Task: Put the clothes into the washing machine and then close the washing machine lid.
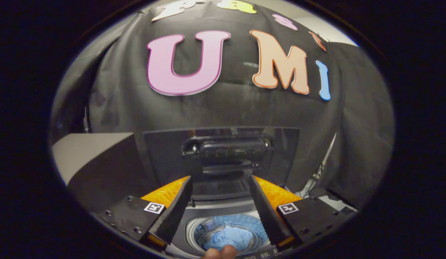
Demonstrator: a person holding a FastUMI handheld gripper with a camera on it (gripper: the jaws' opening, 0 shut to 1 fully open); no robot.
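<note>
Here, in the gripper view, the tool point(220, 201) hangs above the open top-loading washing machine point(223, 216) with its fingers spread wide and nothing between them. Below and between the fingers lies the round drum point(194, 230), and a pale blue garment point(230, 238) sits bunched inside it, so the clothes part of the task looks done. The lid point(223, 151) stands upright at the back of the machine, just beyond the fingertips, its dark handle point(228, 145) facing the tool. A fingertip of the person's hand point(219, 253) shows at the near edge, close to the machine's front panel. A grey box-like surface point(93, 151) stands to the left of the lid.

The step left, as I judge it, is bringing the lid down. The risks: the open fingers could slide off the smooth handle instead of hooking it, leaving the lid standing; a lid pulled past its balance point could drop hard; and the fingertip near the front rim could be caught under it. Whether any cloth rides over the drum's rim I cannot tell.
</note>
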